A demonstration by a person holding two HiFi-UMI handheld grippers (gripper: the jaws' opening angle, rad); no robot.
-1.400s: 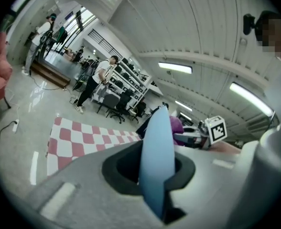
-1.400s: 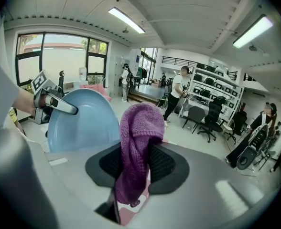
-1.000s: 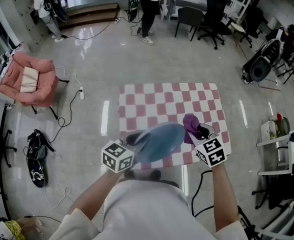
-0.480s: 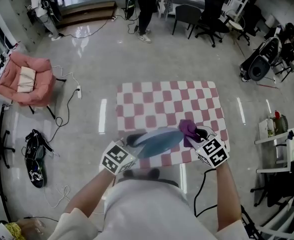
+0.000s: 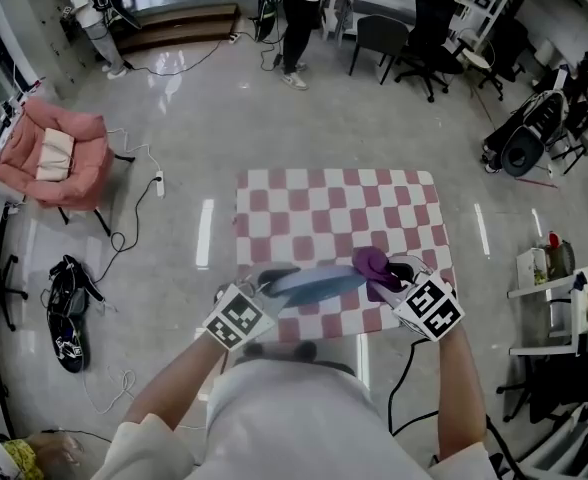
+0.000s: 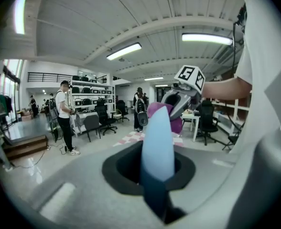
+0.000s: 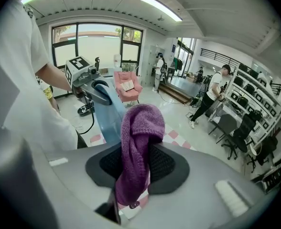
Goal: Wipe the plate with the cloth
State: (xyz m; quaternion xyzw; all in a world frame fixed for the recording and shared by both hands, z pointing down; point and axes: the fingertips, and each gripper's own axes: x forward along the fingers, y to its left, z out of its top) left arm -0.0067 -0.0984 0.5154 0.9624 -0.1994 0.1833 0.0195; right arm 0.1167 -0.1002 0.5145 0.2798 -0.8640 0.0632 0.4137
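**Head view: plate (image 5: 314, 282) turned almost edge-on, cloth (image 5: 371, 262) at its right end**

A second ago the light-blue plate showed a broad oval face to the head camera. Half a second ago the oval was flatter, and now it is only a thin sliver above the near edge of the pink-and-white checked table (image 5: 339, 213). The purple knitted cloth has slipped slightly down and to the left and sits against the plate's right end. Both marker cubes have stayed close to where they were.

The left gripper (image 5: 270, 288) is clamped on the plate's left rim. In the left gripper view the plate (image 6: 157, 147) stands edge-on between the closed-in jaws. The right gripper (image 5: 394, 273) pinches the cloth, and in the right gripper view a bunched fold of the cloth (image 7: 138, 151) hangs between its jaws, which are narrowed on it.

Much is covered. In the head view the plate hides the left jaw tips, and the person's torso cuts off the table's near edge. In the left gripper view the plate blocks most of the cloth (image 6: 153, 110), so only purple edges show beside the right gripper (image 6: 178, 99). In the right gripper view the cloth overlaps the plate (image 7: 109, 113), so I cannot tell just where it touches the plate. The left gripper (image 7: 95, 87) shows behind it.
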